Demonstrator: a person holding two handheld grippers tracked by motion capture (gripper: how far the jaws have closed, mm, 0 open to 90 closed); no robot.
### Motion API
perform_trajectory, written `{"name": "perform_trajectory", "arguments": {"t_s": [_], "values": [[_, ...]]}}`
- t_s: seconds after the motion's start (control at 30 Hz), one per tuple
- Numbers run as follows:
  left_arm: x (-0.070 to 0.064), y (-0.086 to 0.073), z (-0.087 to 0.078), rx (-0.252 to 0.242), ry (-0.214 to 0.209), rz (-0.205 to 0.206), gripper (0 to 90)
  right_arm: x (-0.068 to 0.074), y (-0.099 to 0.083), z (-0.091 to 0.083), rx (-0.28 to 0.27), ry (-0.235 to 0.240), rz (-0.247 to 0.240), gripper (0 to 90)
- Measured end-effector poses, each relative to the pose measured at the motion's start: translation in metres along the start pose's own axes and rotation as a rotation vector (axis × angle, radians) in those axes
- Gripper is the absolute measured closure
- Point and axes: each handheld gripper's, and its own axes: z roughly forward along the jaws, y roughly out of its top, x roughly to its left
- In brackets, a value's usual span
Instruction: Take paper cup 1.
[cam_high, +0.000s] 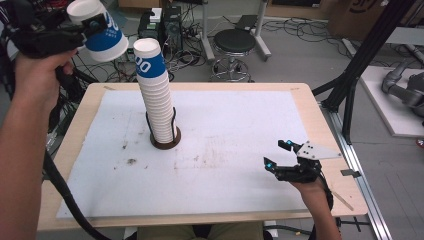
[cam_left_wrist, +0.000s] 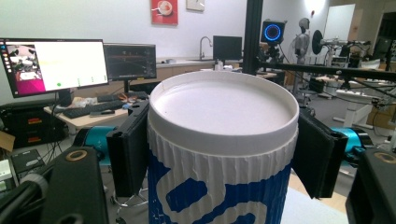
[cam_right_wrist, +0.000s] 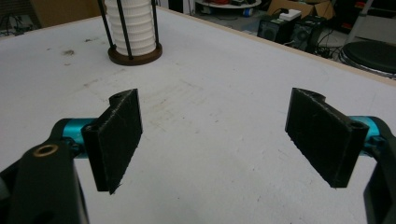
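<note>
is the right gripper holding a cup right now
No, the right gripper has its jaws spread wide over the bare white table with nothing between them, while the left gripper clamps the paper cup.

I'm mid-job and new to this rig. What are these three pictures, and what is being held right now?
A person works with hand-held tongs, one in each hand. The high view looks down on the table. The other two views ride on the tongs and look along their black jaws. On the table stands a stack of cups in a wire holder on a round base. The left tongs, raised above the table's far left corner, grip a single blue-and-white cup. The right tongs hover open over the white mat, holding nothing.
</note>
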Motion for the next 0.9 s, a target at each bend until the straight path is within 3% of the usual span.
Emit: {"name": "perform_trajectory", "arguments": {"t_s": [0.3, 0.57, 0.6, 0.7, 0.9], "values": [[0.004, -0.018, -0.033, -0.006, -0.004, -0.003, 29.6, 0.003, 0.001, 0.003, 0.005, 0.007, 0.001, 19.2], [-0.002, -0.052, -0.049, 0.021, -0.049, -0.009, 29.5, 0.004, 0.001, 0.005, 0.011, 0.015, -0.004, 19.2], [-0.006, -0.066, -0.05, 0.036, -0.061, 0.005, 29.5, 0.004, 0.001, 0.006, 0.014, 0.018, -0.002, 19.2], [-0.012, -0.087, -0.048, 0.052, -0.085, 0.006, 29.5, 0.003, 0.0, 0.007, 0.019, 0.02, 0.0, 19.2], [-0.025, -0.121, -0.046, 0.044, -0.112, 0.014, 29.5, 0.004, -0.001, 0.01, 0.03, 0.035, 0.002, 19.2]]}}
